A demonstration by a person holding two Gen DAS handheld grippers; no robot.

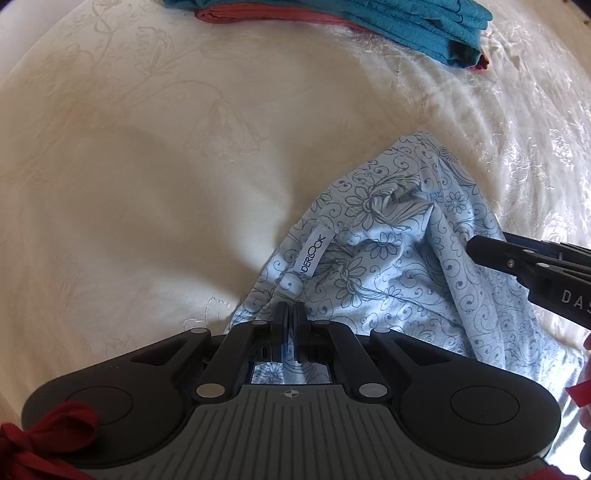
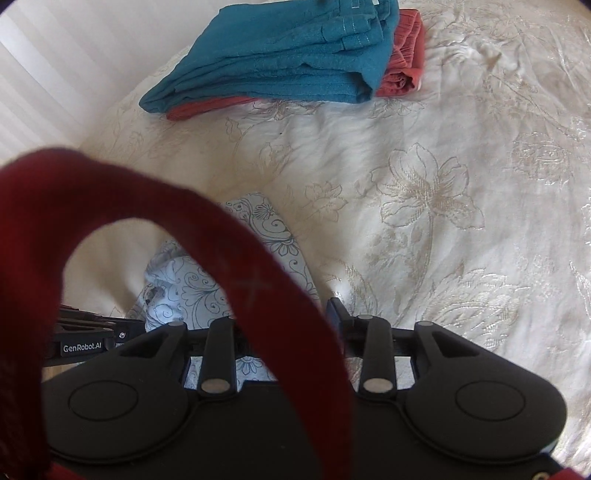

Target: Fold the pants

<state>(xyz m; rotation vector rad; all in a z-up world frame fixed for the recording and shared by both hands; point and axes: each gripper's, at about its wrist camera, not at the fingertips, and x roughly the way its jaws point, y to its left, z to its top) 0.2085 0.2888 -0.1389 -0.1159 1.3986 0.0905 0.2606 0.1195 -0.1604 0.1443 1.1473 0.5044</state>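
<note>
Light blue pants with a dark floral print (image 1: 399, 266) lie bunched on the cream bedspread, a white brand label (image 1: 314, 254) showing near the waistband. My left gripper (image 1: 291, 314) is shut on the pants' edge, cloth pinched between its fingers. My right gripper reaches in from the right of the left wrist view, its finger (image 1: 491, 251) resting on the cloth. In the right wrist view the pants (image 2: 207, 288) sit just beyond my right gripper (image 2: 291, 317), whose jaws stand apart. A red strap (image 2: 236, 258) hides its left finger.
A folded teal garment (image 2: 295, 55) lies on a folded reddish one (image 2: 402, 59) at the far side of the bed; both also show in the left wrist view (image 1: 369, 26). The floral cream bedspread (image 2: 443, 206) stretches all round. The left gripper's body (image 2: 85, 339) sits at left.
</note>
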